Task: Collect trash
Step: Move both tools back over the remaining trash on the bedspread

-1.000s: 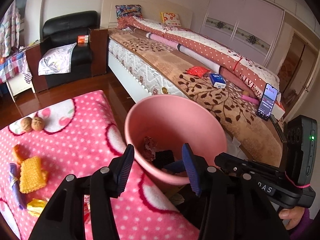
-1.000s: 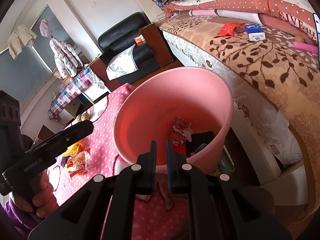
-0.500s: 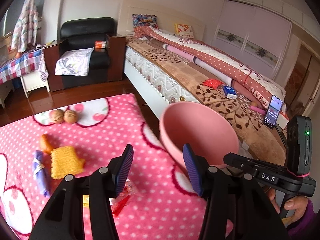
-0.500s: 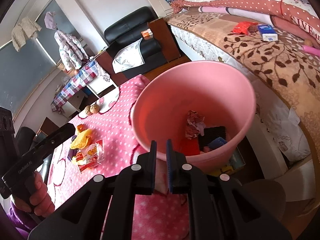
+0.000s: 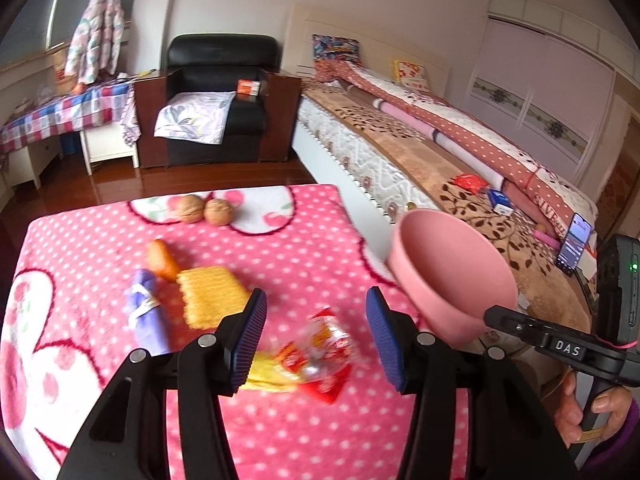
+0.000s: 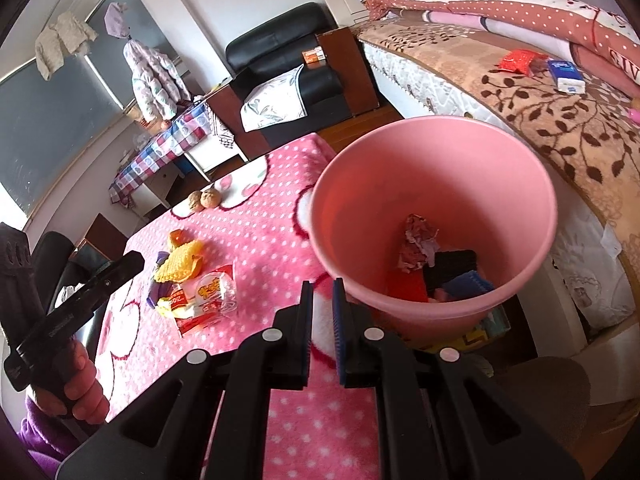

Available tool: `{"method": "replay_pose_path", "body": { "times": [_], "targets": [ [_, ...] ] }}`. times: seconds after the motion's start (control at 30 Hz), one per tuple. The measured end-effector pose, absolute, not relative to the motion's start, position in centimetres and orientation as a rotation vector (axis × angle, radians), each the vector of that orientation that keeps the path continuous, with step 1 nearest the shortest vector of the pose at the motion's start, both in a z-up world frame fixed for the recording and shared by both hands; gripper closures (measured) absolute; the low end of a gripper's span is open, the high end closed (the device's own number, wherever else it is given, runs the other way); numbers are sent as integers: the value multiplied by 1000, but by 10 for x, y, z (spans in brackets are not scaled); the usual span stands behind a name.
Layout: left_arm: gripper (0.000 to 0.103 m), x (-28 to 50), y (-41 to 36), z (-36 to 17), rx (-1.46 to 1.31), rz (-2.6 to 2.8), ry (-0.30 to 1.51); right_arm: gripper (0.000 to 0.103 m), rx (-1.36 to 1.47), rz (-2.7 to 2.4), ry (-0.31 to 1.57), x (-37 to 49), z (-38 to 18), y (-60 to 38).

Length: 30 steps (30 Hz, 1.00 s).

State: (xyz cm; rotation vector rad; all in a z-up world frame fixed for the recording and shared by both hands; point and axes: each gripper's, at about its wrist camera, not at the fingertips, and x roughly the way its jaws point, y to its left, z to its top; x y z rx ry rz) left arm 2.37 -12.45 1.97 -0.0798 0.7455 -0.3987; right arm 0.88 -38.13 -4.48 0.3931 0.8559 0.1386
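On the pink dotted tabletop (image 5: 304, 248), right under my left tongs (image 5: 316, 322), lies a crinkly snack wrapper (image 5: 320, 350), red and clear, with a yellow piece tucked under its near edge. My left tongs are wide apart and nothing is between them yet. My right tongs (image 6: 322, 330) are pressed together with nothing in them, and they point at the near rim of the pink bin (image 6: 434, 216) that stands off the tabletop's edge, beside the bed (image 5: 404, 152).

I think the wrapper is very light, thin and a bit slippery. It will squash when I pinch it, so I would grab the puffed-up middle, not a flat corner that could slide out. It looks blurry, so I cannot tell if anything is inside.

Near it lie a yellow knitted cloth (image 5: 210, 296), a purple bundle (image 5: 146, 316), an orange piece (image 5: 162, 258) and two walnuts (image 5: 205, 210).
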Motion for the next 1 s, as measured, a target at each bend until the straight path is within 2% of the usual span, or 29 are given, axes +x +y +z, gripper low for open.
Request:
{"method": "replay_pose_path", "body": {
  "times": [0.43,0.83,0.93,1.0],
  "targets": [
    [52,14,-62,-1,-145,-251,788,93,373,180,867,13,-48,-358],
    [52,8,-41,-15,-164,-194,826,93,357,196,871,12,-49,-347],
    [52,8,-38,-17,-167,-184,830,90,361,198,873,12,-49,-347],
    [52,8,-36,-18,-169,-179,834,79,370,199,873,13,-50,-346]
  ]
}}
